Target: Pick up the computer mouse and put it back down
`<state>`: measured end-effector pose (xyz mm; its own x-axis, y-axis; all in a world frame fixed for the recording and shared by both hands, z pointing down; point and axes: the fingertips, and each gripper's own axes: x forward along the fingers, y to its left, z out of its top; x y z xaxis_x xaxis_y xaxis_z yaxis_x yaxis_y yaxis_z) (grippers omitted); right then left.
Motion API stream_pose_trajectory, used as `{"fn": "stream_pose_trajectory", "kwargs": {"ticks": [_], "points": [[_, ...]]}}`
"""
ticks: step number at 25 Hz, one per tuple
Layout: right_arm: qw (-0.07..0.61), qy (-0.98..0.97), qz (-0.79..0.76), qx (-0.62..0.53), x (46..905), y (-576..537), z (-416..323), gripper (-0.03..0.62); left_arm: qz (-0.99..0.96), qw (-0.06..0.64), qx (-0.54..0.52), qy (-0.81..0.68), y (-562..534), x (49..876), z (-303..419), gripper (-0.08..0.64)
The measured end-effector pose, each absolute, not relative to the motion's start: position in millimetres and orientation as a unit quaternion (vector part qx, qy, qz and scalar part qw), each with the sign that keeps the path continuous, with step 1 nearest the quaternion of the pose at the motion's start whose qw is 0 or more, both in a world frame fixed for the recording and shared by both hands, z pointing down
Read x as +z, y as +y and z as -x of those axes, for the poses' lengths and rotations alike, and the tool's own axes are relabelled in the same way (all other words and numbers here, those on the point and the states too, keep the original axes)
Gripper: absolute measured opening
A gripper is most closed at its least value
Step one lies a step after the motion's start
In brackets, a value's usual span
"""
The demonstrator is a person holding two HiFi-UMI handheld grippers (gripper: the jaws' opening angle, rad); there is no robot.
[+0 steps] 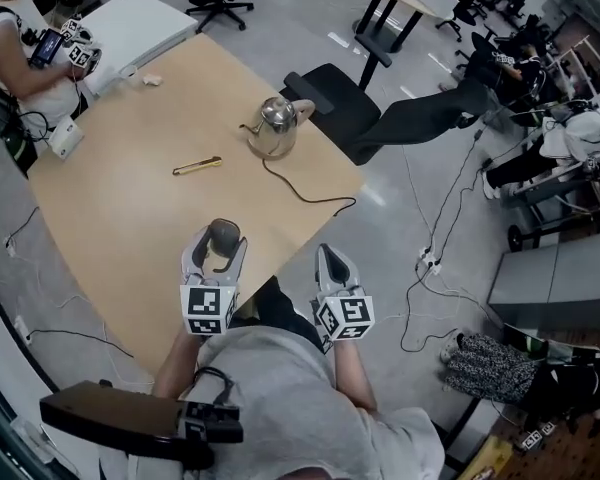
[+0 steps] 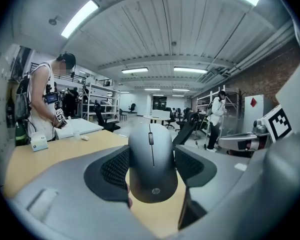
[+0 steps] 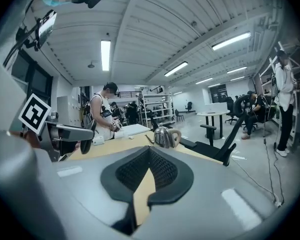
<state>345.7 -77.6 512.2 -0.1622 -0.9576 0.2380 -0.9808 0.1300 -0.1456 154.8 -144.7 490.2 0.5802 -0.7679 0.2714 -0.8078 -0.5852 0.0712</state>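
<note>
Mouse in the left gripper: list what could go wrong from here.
1. The left gripper holds the computer mouse only by its smooth, rounded sides; it could slip out on the way down.
2. It hangs near the table's near edge; set down there, it might slide off.
3. The kettle's cord lies ahead on the table; landing on it would likely leave the mouse tilted.

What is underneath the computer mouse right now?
The tan table shows below the mouse, which is held between the fingers of the left gripper. Its underside and any gap are hidden.
</note>
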Motion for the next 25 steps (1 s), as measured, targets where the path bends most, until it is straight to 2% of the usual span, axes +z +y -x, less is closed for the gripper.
{"fn": "stream_pose_trajectory", "kwargs": {"ticks": [12,25], "points": [[0.054,-0.764,-0.627,0.141,521,-129,-359,0.007,-0.858,0.126,0.148,-0.475,-183,531,-153,0.304],[0.082,-0.781,-0.586,0.198,564,-191,-352,0.006,-0.832,0.165,0.186,-0.496,-236,574,-157,0.304]]}}
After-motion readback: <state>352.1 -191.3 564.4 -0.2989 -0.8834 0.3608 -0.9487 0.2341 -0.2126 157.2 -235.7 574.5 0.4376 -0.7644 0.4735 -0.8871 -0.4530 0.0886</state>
